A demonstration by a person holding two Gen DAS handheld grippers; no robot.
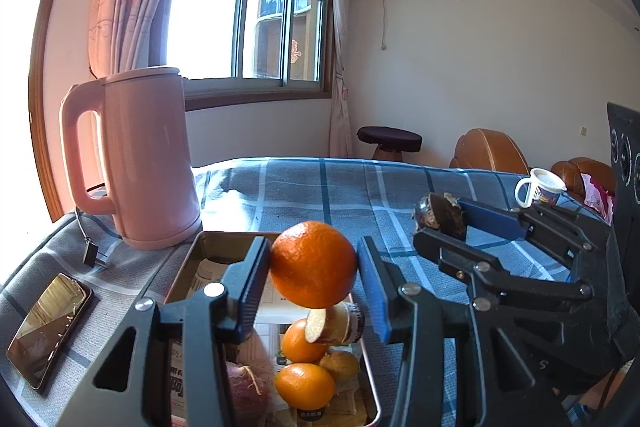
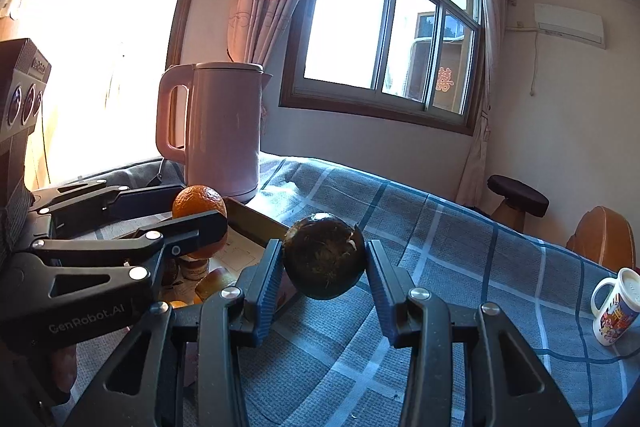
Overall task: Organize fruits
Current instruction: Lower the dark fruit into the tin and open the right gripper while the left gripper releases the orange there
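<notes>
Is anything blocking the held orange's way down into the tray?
Nothing stands between them. The orange, clamped in the left gripper, hangs over the metal tray, where other fruit fills the near end.

kettle [image 1: 148, 159] blocks tray's [image 1: 182, 277] far-left | cloth [image 1: 360, 195] right open

Our left gripper [image 1: 314, 263] and right gripper [image 2: 324, 259] are black plastic. Blue ribbed fingers [image 1: 252, 291], silver screws, plus "GenRobot.AI" lettering.
</notes>
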